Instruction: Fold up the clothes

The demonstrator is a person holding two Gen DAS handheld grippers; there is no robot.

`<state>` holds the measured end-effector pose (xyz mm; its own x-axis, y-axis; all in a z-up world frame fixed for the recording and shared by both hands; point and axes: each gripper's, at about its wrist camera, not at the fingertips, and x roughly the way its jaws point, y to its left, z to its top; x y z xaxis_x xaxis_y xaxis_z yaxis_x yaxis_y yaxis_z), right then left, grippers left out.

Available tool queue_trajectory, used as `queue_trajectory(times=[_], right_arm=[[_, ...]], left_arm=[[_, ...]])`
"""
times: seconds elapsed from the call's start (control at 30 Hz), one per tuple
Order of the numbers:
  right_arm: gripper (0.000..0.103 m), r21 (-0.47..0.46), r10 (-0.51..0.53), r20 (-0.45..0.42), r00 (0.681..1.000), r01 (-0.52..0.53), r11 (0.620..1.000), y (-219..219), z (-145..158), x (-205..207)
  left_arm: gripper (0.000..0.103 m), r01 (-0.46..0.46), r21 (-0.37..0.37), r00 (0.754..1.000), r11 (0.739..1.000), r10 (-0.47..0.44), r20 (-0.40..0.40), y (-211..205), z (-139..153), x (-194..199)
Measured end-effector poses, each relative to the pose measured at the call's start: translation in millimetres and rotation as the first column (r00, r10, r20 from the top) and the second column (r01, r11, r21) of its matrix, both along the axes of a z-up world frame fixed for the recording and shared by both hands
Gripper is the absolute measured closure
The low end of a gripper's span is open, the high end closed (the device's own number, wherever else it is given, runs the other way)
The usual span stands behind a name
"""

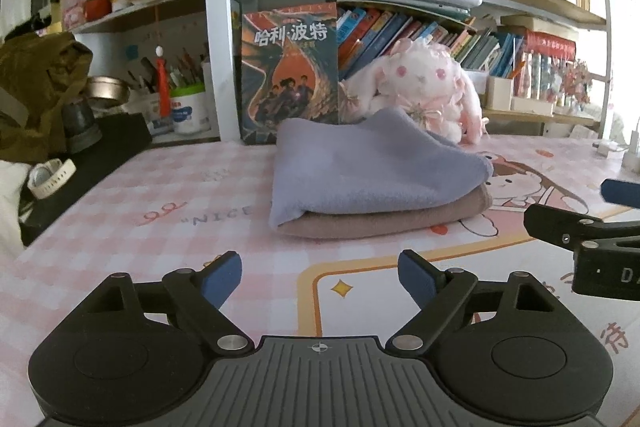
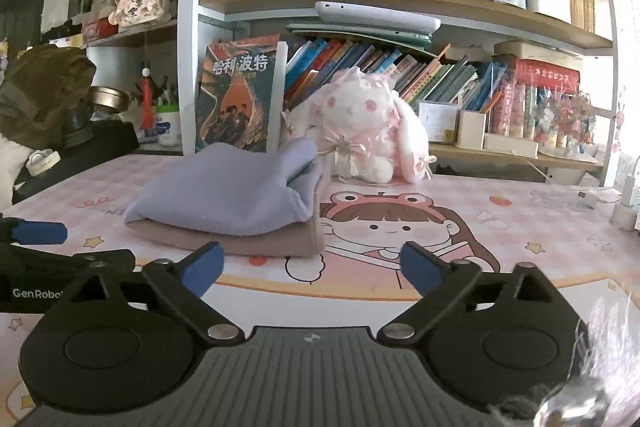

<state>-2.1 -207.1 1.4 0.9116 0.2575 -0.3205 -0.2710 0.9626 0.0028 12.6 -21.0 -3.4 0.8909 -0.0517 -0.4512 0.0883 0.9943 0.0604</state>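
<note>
- Blue pads tip both pairs of tongs. The left tongs (image 1: 320, 277) stand wide apart with nothing between them, only the checked pink mat (image 1: 160, 195) of the surface showing through the gap.
- The right tongs (image 2: 312, 267) are spread just as wide and hold nothing; the cartoon girl (image 2: 390, 223) printed on the mat lies beyond their gap.
- The left view catches the right tongs coming in from its right edge, and the right view catches the left tongs at its left edge, so the two sit side by side, apart, neither touching the clothes.
- The lilac cloth (image 1: 360, 167) lies folded on top of a folded brown cloth (image 1: 360, 223), a small stack on the surface ahead of both tongs, straight in front of the left pair and forward and to the left of the right pair.
- Only the right view shows the open end of the stack beside the printed girl, and a wisp of grey fuzz (image 2: 600, 347) at its lower right corner.
- Behind the stack stand a dark book (image 1: 290, 67) and a pink plush rabbit (image 1: 420, 87), under crowded shelves.
- Both tongs point slightly downward over the surface, roughly level side to side.
</note>
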Motion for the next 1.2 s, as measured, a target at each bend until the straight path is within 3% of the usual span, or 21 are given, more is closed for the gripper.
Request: queue_trajectory(times=[0.17,1.2], right_arm=[[0.0,-0.016,0.001,0.029,1.0,-0.001,1.0,2.5,0.6,-4.5],[0.0,-0.009,-0.016,-0.022,1.0,0.015,1.0,-0.5,-1.7,3.6]], left_arm=[[0.015,-0.013,0.018,1.0,1.0,0.012,0.009,-1.2,0.6,-1.1],[0.015,-0.001,0.023,1.0,1.0,0.001,-0.001,-2.5,-0.2,1.3]])
